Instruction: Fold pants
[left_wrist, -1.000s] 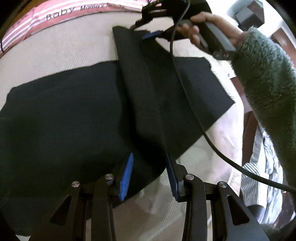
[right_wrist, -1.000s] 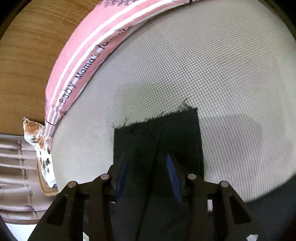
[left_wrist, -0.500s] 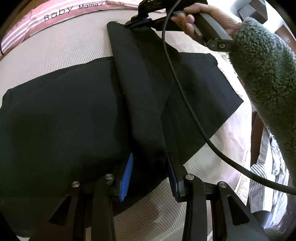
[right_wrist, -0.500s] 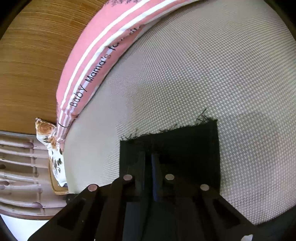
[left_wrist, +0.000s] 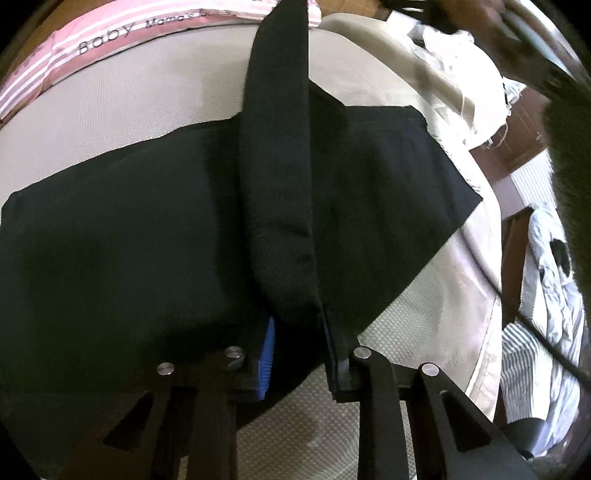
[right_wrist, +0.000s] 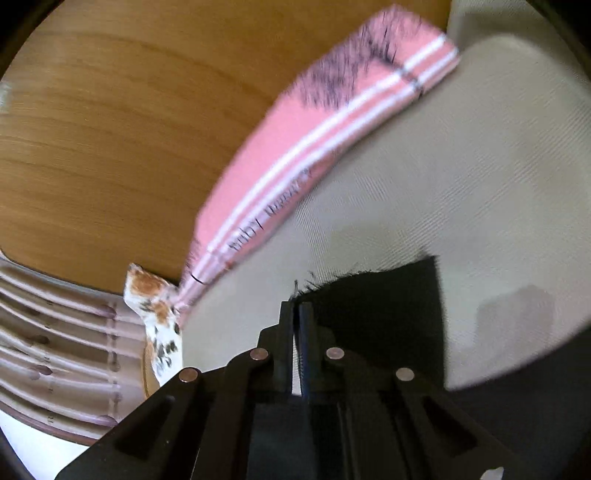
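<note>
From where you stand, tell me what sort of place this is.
Most likely a bedroom at home. The black pants lie on a beige woven mattress cover, a pink striped pillow lies against a wooden headboard, and rumpled striped bedding lies to the side.

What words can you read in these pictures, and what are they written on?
"Baby": on the pink striped cloth at the far edge of the bed, left wrist view.
"Mama's": right after it on the same cloth; the words that follow are too small to read.
Right wrist view: the lettering on that pink cloth is too blurred to read.
</note>
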